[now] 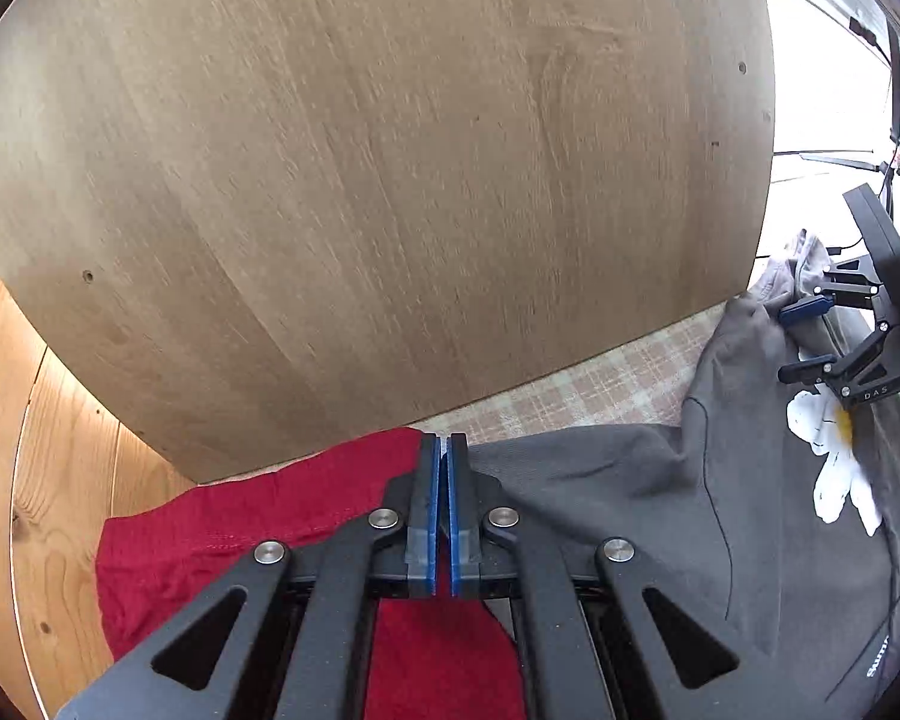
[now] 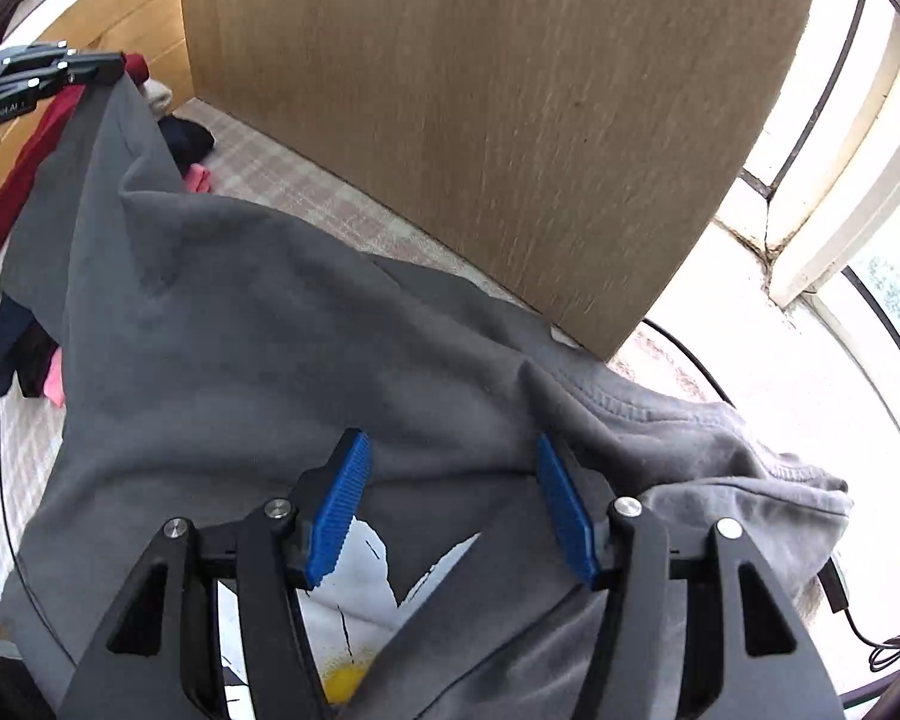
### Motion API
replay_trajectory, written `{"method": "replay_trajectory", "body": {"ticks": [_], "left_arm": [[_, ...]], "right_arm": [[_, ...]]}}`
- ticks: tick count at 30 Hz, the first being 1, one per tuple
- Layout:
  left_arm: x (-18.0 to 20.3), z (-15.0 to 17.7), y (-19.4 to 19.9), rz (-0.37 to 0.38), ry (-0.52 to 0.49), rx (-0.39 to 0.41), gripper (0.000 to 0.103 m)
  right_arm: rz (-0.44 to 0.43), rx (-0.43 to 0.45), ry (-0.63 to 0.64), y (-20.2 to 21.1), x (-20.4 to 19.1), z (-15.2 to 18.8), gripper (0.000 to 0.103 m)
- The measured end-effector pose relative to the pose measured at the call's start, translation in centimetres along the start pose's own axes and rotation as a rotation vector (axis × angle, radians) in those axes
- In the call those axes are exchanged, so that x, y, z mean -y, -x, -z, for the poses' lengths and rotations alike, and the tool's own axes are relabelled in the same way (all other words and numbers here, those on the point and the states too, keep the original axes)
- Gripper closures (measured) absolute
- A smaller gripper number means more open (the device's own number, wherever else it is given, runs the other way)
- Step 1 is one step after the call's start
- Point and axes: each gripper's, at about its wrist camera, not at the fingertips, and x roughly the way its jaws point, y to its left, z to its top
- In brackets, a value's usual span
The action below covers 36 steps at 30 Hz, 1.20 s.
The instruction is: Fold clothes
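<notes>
A dark grey shirt (image 1: 600,492) (image 2: 282,348) with a white flower print (image 1: 834,468) (image 2: 354,588) lies spread on the bed. My left gripper (image 1: 444,450) is shut, blue pads together, pinching an edge of the grey shirt. In the right wrist view the left gripper (image 2: 117,69) holds that edge raised, and the cloth hangs taut from it. My right gripper (image 2: 450,468) stands open just over the grey shirt near its ribbed neckline (image 2: 660,414), with cloth lying between the pads but not pressed. The left wrist view also shows the right gripper (image 1: 804,336) open at the far right.
An upright wooden board (image 1: 390,180) (image 2: 480,120) stands close behind the plaid sheet (image 1: 600,384) (image 2: 282,180). A red garment (image 1: 240,534) lies under and left of my left gripper. Dark and pink clothes (image 2: 192,150) sit at the back. A black cable (image 2: 858,630) runs at the right.
</notes>
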Motion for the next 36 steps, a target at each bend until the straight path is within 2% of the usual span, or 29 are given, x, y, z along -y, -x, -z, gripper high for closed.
{"method": "replay_trajectory", "body": {"ticks": [3, 4, 7, 9, 11, 12, 13, 15, 19, 22, 25, 30, 33, 36], "left_arm": [[-0.1, 0.3, 1.2, 0.023, 0.007, 0.014, 0.102], [0.0, 0.6, 1.5, -0.003, -0.003, 0.016, 0.102], [-0.3, 1.6, 3.8, 0.012, 0.016, 0.042, 0.102], [-0.3, 2.3, 5.0, 0.025, 0.016, 0.053, 0.102], [0.3, 3.0, 5.6, 0.034, 0.007, 0.051, 0.102], [0.6, 3.4, 6.1, 0.043, 0.001, 0.051, 0.102], [1.1, 3.9, 6.6, 0.053, -0.006, 0.052, 0.102], [2.5, 4.9, 7.7, 0.081, -0.026, 0.053, 0.102], [6.2, 7.1, 9.1, 0.172, -0.083, 0.026, 0.102], [8.7, 8.8, 9.0, 0.26, -0.09, -0.026, 0.102], [11.2, 10.6, 8.8, 0.352, -0.083, -0.071, 0.102], [13.7, 12.4, 8.2, 0.38, -0.123, -0.127, 0.102], [13.6, 12.6, 8.3, 0.399, -0.092, -0.123, 0.101], [14.1, 12.6, 7.9, 0.415, -0.108, -0.133, 0.102]], "right_arm": [[-0.074, 0.082, -0.06, 1.2, 0.8, -1.1, 0.046], [-0.081, 0.071, -0.064, 0.7, 0.9, -1.4, 0.046], [0.03, -0.054, 0.019, -2.3, 0.6, -1.1, 0.046], [-0.019, -0.049, -0.003, -1.9, 1.4, -0.6, 0.046], [-0.101, 0.006, -0.089, -0.4, 2.9, -0.4, 0.047], [-0.123, 0.027, -0.123, 0.2, 3.5, -0.6, 0.054], [-0.135, 0.041, -0.143, 0.7, 3.9, -1.0, 0.07], [-0.142, 0.063, -0.142, 1.2, 3.9, -2.0, 0.078], [-0.159, 0.072, -0.074, 1.1, 2.1, -3.8, 0.078], [-0.132, 0.018, -0.017, -0.3, 0.9, -4.1, 0.078], [-0.115, -0.045, -0.017, -1.5, 0.9, -3.3, 0.078], [-0.168, -0.003, -0.081, 0.8, 2.2, -2.9, 0.078], [-0.182, -0.008, -0.019, 1.1, 0.5, -3.7, 0.078], [-0.188, -0.031, 0.082, 0.6, -2.1, -4.6, 0.078]]}}
